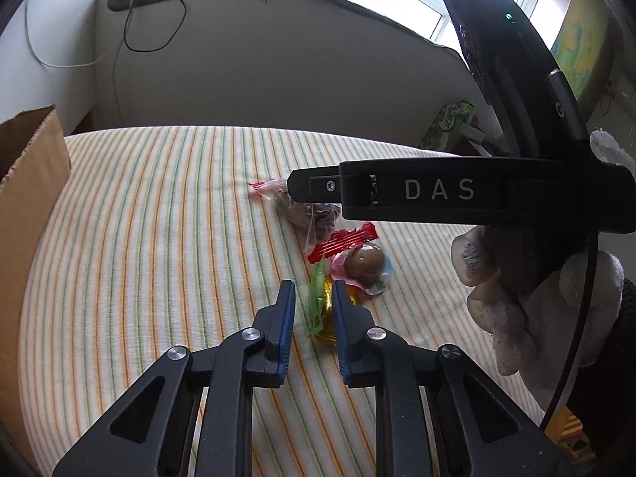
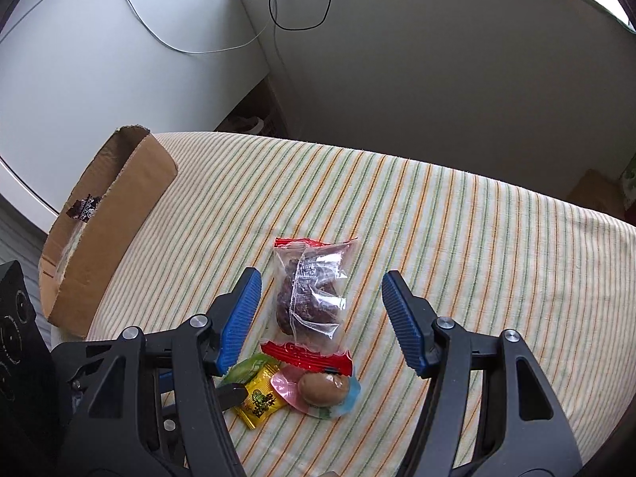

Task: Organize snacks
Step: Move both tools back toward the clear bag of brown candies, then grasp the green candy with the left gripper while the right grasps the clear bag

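Note:
Three snacks lie together on the striped cloth. A clear bag of dark dried fruit with red ends point(image 2: 310, 296) point(image 1: 314, 214) lies farthest. A brown egg in a clear pink-blue wrapper point(image 2: 324, 389) point(image 1: 363, 264) lies beside a yellow-green candy packet point(image 2: 258, 395) point(image 1: 322, 310). My left gripper point(image 1: 314, 294) has its jaws closed in around the yellow-green packet, pads at both its sides. My right gripper point(image 2: 322, 298) is open, held above the dried-fruit bag, which shows between its fingers. In the left wrist view the right gripper's black body point(image 1: 457, 194) hangs over the bag.
A cardboard box point(image 2: 107, 230) stands at the table's left edge with a dark packet inside point(image 2: 85, 206); its side shows in the left wrist view point(image 1: 28, 206). A wall and window sill lie behind the table. A green carton point(image 1: 449, 123) stands off the far right.

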`<state>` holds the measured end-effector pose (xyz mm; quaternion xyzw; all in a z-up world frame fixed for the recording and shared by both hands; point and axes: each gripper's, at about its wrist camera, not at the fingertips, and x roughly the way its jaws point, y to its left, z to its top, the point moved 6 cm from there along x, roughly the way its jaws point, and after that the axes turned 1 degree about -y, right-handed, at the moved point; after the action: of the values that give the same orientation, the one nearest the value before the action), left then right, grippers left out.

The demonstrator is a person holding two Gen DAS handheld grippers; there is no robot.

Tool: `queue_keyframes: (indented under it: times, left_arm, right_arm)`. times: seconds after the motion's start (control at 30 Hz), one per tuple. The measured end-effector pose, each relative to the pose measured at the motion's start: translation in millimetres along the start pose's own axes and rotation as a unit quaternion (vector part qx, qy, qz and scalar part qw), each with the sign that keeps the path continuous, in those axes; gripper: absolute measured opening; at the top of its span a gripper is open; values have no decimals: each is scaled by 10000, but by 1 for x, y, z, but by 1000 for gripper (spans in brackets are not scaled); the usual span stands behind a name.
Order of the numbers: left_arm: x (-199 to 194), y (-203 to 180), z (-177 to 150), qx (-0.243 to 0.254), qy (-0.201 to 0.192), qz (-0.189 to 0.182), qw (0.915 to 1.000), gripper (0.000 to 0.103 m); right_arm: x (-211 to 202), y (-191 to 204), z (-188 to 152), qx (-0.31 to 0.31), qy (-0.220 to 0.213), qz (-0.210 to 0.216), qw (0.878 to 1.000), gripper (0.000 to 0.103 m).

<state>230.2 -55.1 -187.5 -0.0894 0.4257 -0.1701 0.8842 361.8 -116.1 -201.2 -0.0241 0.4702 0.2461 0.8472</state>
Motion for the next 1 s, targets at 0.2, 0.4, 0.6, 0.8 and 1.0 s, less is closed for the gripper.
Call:
queue_keyframes:
  times: [0.2, 0.4, 0.6, 0.8, 1.0]
  left_arm:
    - [8, 3, -3, -34, 39, 20, 10000, 7]
    - [6, -3, -4, 128, -2, 56, 9999, 5]
    - [-3, -1, 0, 169, -106, 95, 9998, 5]
    - [6, -2, -5, 317, 97, 70, 9994, 5]
    - [15, -4, -3, 344, 93, 213, 9991, 5]
  right_arm:
    - [10, 0, -2, -28, 96, -85, 9999, 66]
    - [15, 4, -4, -94, 148, -186, 9997, 41]
    - [3, -1, -2, 13, -37, -219, 9998, 41]
    - [-8, -2, 0, -12, -131, -250, 9996, 41]
    - [-18, -3, -4, -33, -178, -235, 9996, 41]
